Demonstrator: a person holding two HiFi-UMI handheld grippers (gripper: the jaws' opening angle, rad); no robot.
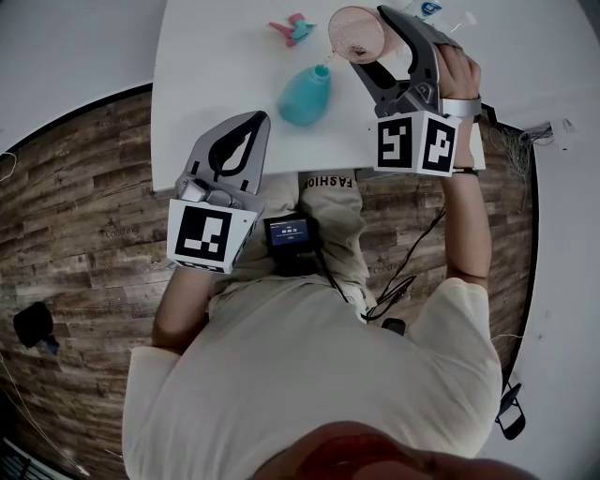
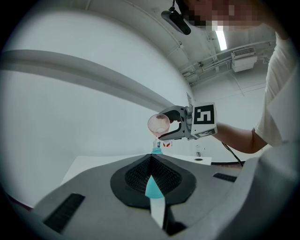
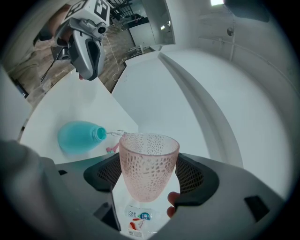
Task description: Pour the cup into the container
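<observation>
Near the top centre of the head view, a pink dimpled cup (image 1: 354,33) is being held by the right gripper (image 1: 366,36), whose 2 jaws are being pressed against the cup's opposite sides. The cup is being kept tilted, with its rim turned toward a teal container (image 1: 305,97) that is lying just below and to the left of it in that view. At the centre of the right gripper view, the cup (image 3: 147,164) is being clamped between the gripper's dark ribbed pads (image 3: 197,176), and a thin thread of clear liquid (image 3: 112,133) is being passed from the rim to the open mouth of the container (image 3: 77,136) at the left. The container is being supported by a white table (image 1: 216,56), apart from the cup.

Further up the table, a small pink and teal object (image 1: 291,28) is being left to lie, and a small labelled bottle (image 3: 136,220) is being shown at the bottom of the right gripper view.

At the left of the head view, the left gripper (image 1: 255,120) is being held over the table's near edge, well apart from the container, its jaw tips brought together on nothing. Below, a wood-patterned floor (image 1: 84,216) is being shown.
</observation>
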